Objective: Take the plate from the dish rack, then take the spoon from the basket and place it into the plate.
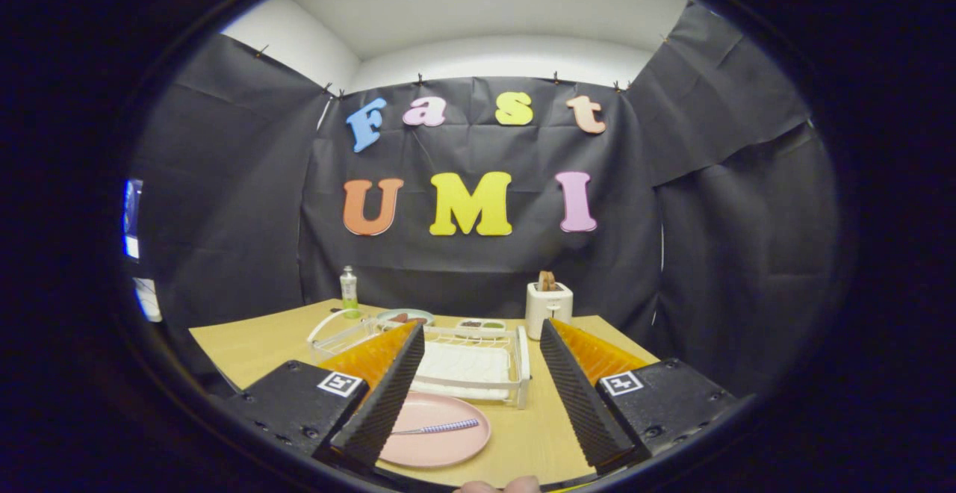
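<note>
In the gripper view, the hand-held two-finger gripper (482, 388) hangs above a light wooden table (246, 347) with its two black ribbed fingers (385, 396) spread wide apart and holding nothing; orange panels back each finger, and the black blocks behind them carry square printed markers. Between the fingers, low and nearer the left one, lies a round, shallow, pale pink plate (441, 441) with a smooth matte face and a slightly raised rim, flat on the table; the left finger covers part of its left side. Across the plate lies a slim spoon (437, 427) with a silvery end and a handle patterned in pale blue and white, lying nearly sideways, its handle end pointing toward the right finger. Just beyond the plate, still between the fingers, sits a white wire dish rack (515, 362) with a white tray or cloth inside it. A white wire basket with a curved handle (336, 329) stands beyond the left finger, beside the rack. Further ahead are a small clear bottle with a green band (349, 287), a pale bowl-like dish holding something reddish (405, 317), a small white dish with dark and green contents (482, 325), and a white toaster with brown bread sticking up from it (549, 306), just beyond the tip of the right finger. At the very near edge, below the fingers, the tips of a person's fingers (500, 485) show.
</note>
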